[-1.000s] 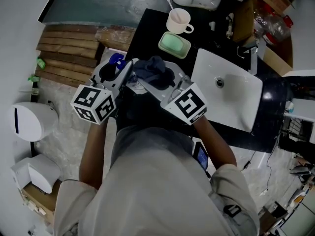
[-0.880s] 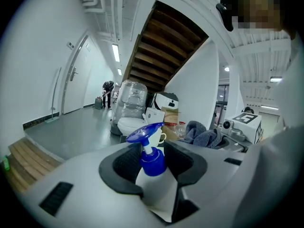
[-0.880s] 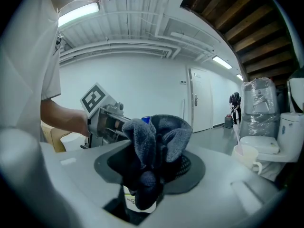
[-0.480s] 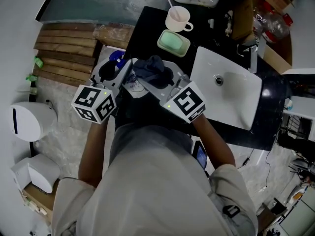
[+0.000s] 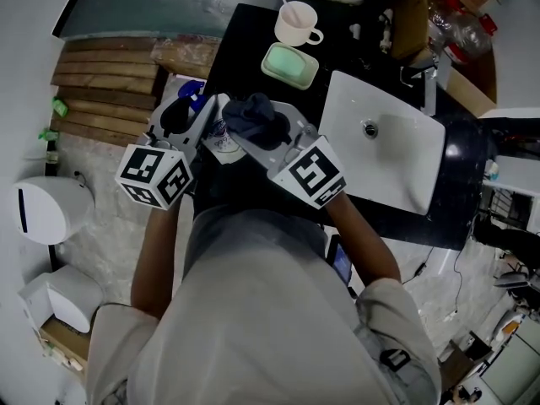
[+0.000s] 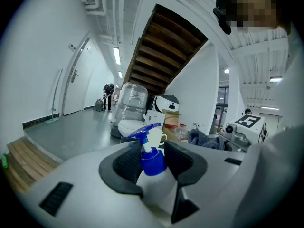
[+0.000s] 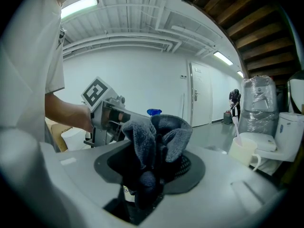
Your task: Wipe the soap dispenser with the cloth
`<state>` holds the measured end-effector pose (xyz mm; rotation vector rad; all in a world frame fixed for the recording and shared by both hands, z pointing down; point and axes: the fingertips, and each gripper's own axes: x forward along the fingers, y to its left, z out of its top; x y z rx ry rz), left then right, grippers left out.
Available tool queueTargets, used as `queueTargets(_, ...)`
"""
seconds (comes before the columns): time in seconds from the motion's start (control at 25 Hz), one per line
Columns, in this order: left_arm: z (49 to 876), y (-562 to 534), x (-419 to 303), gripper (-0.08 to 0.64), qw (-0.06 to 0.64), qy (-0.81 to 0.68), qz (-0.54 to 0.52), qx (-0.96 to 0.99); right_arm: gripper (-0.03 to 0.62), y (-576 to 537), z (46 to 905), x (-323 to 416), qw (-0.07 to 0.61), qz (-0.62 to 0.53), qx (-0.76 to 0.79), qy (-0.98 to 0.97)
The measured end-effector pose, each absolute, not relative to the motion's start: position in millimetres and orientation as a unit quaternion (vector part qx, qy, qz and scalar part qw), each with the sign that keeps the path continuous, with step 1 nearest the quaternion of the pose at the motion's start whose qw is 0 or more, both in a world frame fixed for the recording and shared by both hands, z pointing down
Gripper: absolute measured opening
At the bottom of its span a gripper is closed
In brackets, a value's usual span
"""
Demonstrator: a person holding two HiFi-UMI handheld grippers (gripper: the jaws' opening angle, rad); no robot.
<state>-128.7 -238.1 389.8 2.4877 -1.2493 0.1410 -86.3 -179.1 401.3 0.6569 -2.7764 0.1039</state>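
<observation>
The soap dispenser (image 6: 153, 161), a white bottle with a blue pump top, stands between the jaws of my left gripper (image 6: 152, 163), which is shut on it just below the pump. In the head view the dispenser (image 5: 221, 135) hangs above the black counter's left end, in the left gripper (image 5: 201, 118). My right gripper (image 7: 152, 167) is shut on a bunched dark blue cloth (image 7: 159, 137). From above, the cloth (image 5: 257, 116) lies against the bottle's right side, with the right gripper (image 5: 268, 137) just behind it. The bottle's lower body is mostly hidden.
On the black counter (image 5: 240, 36) stand a cream cup with a spoon (image 5: 294, 22) and a green soap dish (image 5: 289, 64). A white sink (image 5: 405, 167) with a faucet (image 5: 419, 78) lies to the right. Wooden steps (image 5: 105, 70) and a white bin (image 5: 46, 211) are at the left.
Both grips are as before. The whole head view has slid a little up and to the left; the grippers keep their places against each other.
</observation>
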Motion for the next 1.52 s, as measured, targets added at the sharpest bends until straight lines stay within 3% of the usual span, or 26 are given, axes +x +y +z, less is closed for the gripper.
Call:
queueTargets(0.84,380.4,-201.6,-150.8,0.15,0.163,-0.476,0.03,0.863,0.16,-154.2,401.7,-96.8,0.145,0.017,0.196,-0.97)
queueTargets(1.52,373.7,-191.8,-141.4,0.15,0.125,-0.484,0.044,0.865,0.16,-136.8,433.0,-81.3,0.188,0.036,0.188,-0.963)
